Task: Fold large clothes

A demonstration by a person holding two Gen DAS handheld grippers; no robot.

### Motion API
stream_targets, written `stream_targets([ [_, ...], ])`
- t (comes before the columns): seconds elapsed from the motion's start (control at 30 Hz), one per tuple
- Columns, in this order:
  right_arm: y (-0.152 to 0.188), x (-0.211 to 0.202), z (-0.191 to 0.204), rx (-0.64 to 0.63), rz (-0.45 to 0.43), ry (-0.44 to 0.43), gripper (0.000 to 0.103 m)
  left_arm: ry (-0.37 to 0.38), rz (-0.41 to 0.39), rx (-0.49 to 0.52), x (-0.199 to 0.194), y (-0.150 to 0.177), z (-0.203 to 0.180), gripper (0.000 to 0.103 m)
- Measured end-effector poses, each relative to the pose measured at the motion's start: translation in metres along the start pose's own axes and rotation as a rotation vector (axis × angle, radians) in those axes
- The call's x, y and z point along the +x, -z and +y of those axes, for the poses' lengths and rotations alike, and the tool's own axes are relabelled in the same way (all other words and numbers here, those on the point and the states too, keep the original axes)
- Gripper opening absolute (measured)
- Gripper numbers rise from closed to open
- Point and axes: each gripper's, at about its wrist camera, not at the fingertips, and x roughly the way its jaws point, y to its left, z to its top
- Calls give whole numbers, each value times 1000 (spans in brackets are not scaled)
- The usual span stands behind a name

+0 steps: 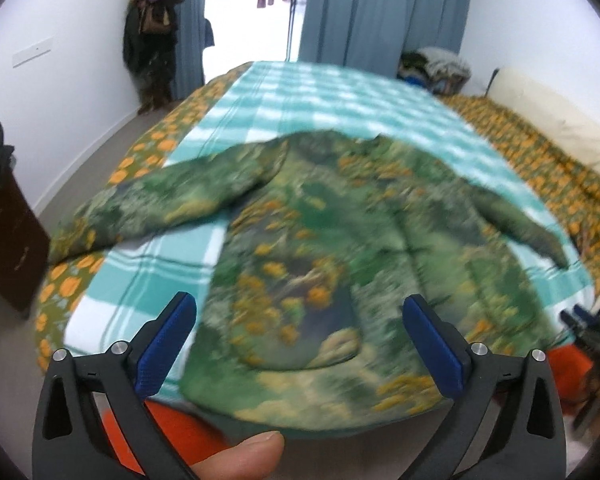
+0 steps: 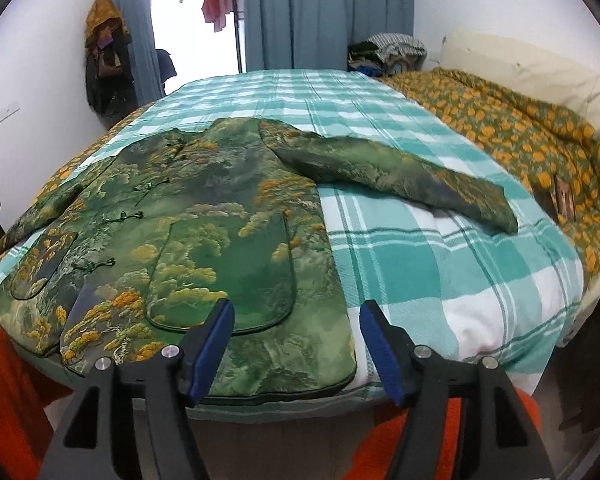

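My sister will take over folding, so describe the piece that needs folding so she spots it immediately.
On the bed's teal checked blanket, near the foot edge, lies a green jacket spread flat, sleeves out. Its painted landscape print with orange foliage and knotted front fastenings distinguishes it from the orange-flowered quilt beside it.

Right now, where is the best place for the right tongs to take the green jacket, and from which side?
Probably the cuff of the outstretched sleeve of the green jacket, approached from the jacket's outer side: it lies flat and free on the checked blanket, ready to fold inward.
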Motion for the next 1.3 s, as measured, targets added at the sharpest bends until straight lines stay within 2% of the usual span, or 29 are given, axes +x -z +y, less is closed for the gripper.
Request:
stream_targets([
  [0.07, 0, -3, 3, -22, -18, 14, 66, 15, -15, 11, -1, -1, -8, 103],
  [0.2, 0, -5, 4, -35, -43, 32, 66, -2, -31, 32, 0, 3, -17, 103],
  [0.4, 5, -1, 1, -16, -39, 37, 66, 17, 2, -46, 7, 14, -18, 103],
  [0.5, 6, 0, 1, -13, -38, 29, 66, 10, 23, -49, 9, 19, -22, 103],
  [0.73, 6, -4, 5, -27, -55, 27, 66, 51, 22, -38, 5, 22, -36, 103],
  [0.97, 6, -7, 7, -33, -66, 27, 66, 23, -8, -28, -2, 20, -39, 103],
  [1.17, 6, -8, 10, -53, -85, 33, 66, -23, 21, 37, 3, 20, -44, 103],
  [1.3, 5, -9, 13, -72, -100, 63, 66, -20, 54, 47, 9, 23, -47, 103],
])
